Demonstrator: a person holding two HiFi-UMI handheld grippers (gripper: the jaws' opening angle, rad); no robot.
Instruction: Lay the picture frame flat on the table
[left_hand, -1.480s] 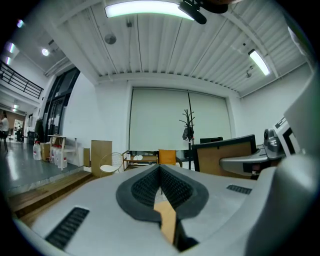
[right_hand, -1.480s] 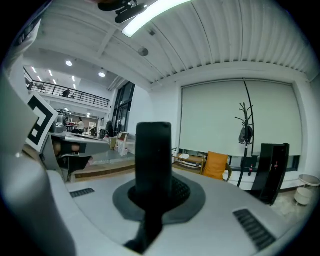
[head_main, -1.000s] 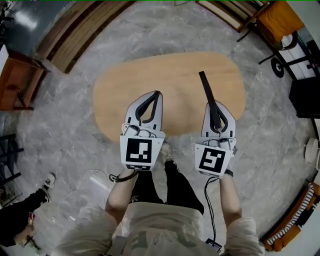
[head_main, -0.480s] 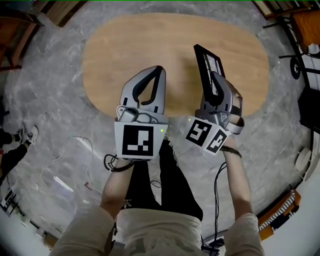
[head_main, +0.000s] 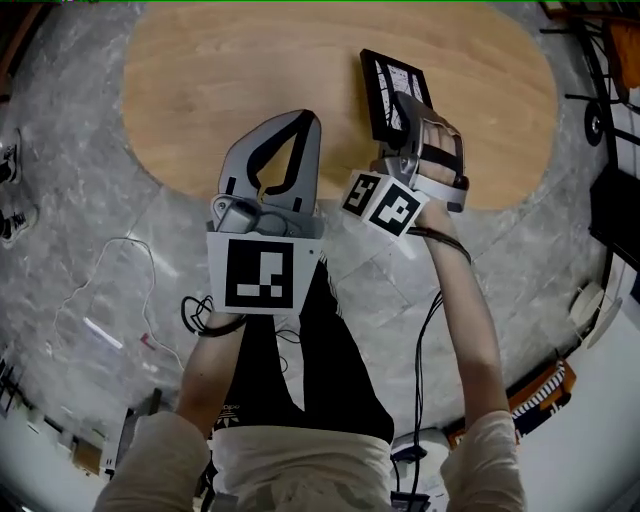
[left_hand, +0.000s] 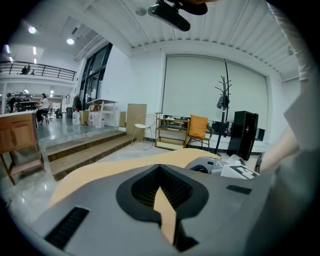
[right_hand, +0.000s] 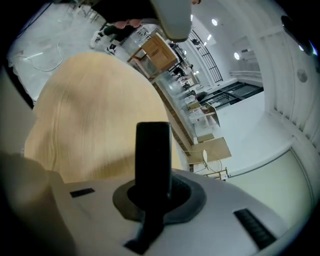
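Observation:
A black picture frame (head_main: 393, 88) with a pale print on its face hangs tilted over the right part of the oval wooden table (head_main: 200, 90). My right gripper (head_main: 404, 104) is shut on its near edge and rolled onto its side. In the right gripper view the frame (right_hand: 154, 150) rises edge-on from between the jaws, with the table (right_hand: 90, 110) behind it. Whether the frame touches the table I cannot tell. My left gripper (head_main: 308, 120) hovers at the table's near edge, left of the frame, shut and holding nothing. The left gripper (left_hand: 160, 186) looks along the table (left_hand: 100, 172).
Grey marble floor (head_main: 90, 230) surrounds the table, with a white cable (head_main: 110, 290) lying to the left. The left gripper view shows wooden steps (left_hand: 85, 150), an orange chair (left_hand: 197, 126), a coat stand (left_hand: 222, 100) and a black cabinet (left_hand: 243, 132) beyond the table.
Both grippers have come down toward the table. The right one has rolled over, so the frame has gone from edge-on and upright to tilted with its face showing.

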